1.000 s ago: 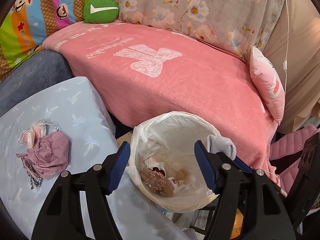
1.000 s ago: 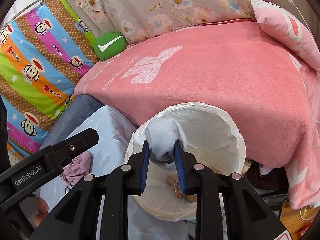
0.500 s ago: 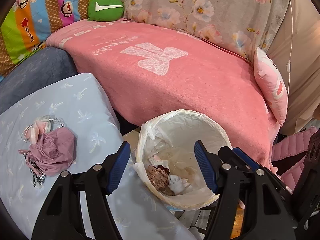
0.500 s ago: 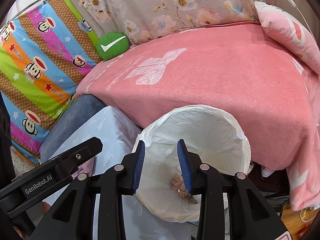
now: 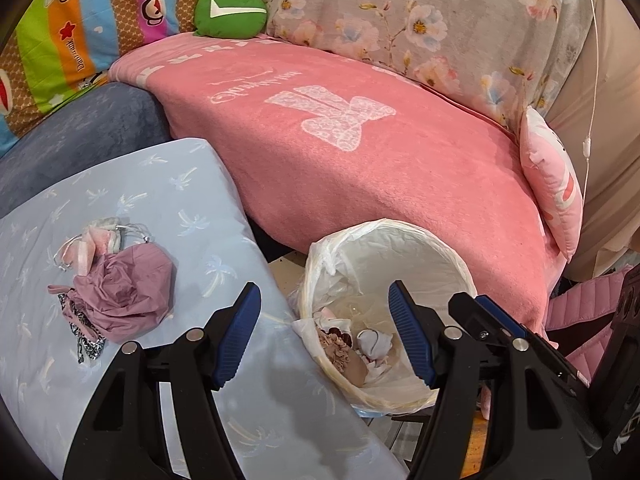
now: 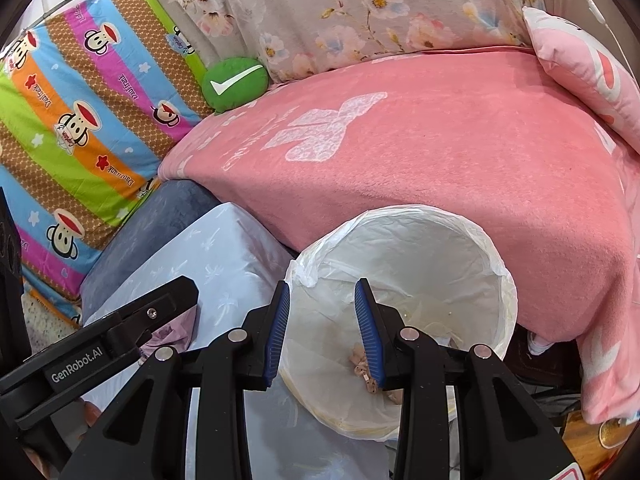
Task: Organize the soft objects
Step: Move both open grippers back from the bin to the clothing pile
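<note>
A white lined bin (image 5: 400, 236) stands between the pale blue table and the pink sofa. At its bottom lie a grey-white sock (image 5: 374, 343) and brown and pink bits of cloth (image 5: 338, 346). My left gripper (image 5: 324, 332) hovers open above the bin's near rim with nothing in it. My right gripper (image 6: 322, 330) is open over the bin (image 6: 436, 240), empty. A crumpled mauve cloth (image 5: 124, 300) with a pink-white piece (image 5: 100, 240) and a patterned strip (image 5: 86, 342) lies on the table (image 5: 192, 208) to the left.
A pink blanket (image 5: 360, 152) covers the sofa behind the bin. A green cushion (image 5: 230, 12) and a pink pillow (image 5: 554, 184) rest on it. A striped cartoon cloth (image 6: 80, 120) hangs at the left. A grey-blue cushion (image 5: 76, 136) sits beyond the table.
My right gripper opened and let go of the grey-white sock, which now lies in the bin. The left gripper stayed open and shifted slightly.
</note>
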{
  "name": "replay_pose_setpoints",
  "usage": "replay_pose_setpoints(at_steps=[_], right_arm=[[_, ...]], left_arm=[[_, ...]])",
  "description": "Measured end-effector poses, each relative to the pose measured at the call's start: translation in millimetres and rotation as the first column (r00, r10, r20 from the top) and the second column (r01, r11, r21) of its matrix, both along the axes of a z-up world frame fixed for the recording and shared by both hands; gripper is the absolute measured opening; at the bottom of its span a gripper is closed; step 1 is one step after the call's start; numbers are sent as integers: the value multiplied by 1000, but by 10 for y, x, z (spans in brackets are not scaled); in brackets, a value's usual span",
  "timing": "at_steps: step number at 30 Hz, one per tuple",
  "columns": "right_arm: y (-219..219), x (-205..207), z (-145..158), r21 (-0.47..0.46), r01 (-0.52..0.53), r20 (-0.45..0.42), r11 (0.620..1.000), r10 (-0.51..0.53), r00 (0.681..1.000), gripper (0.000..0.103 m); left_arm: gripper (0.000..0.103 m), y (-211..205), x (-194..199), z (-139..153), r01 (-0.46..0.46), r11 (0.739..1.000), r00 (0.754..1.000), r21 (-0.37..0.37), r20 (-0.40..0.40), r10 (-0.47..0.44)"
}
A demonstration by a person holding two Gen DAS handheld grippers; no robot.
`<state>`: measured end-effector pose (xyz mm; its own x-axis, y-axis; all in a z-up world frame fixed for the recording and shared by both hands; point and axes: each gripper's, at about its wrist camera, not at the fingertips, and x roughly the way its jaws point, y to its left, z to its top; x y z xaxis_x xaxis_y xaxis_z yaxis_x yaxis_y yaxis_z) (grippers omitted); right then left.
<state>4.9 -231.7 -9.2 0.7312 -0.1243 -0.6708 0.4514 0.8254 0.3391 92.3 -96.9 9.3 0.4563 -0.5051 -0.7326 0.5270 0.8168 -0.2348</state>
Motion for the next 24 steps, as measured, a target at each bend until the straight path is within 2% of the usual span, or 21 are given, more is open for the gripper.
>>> replay_pose_setpoints(at_steps=[19, 24], right_arm=[[520, 300, -106, -16, -115, -46, 993, 114, 992, 36], [687, 407, -123, -22, -147, -57, 989, 145, 988, 41]], left_arm=[[65, 658, 188, -214, -141, 990, 989, 5, -54, 141], [66, 870, 237, -298, -185, 983, 980, 6, -76, 185]])
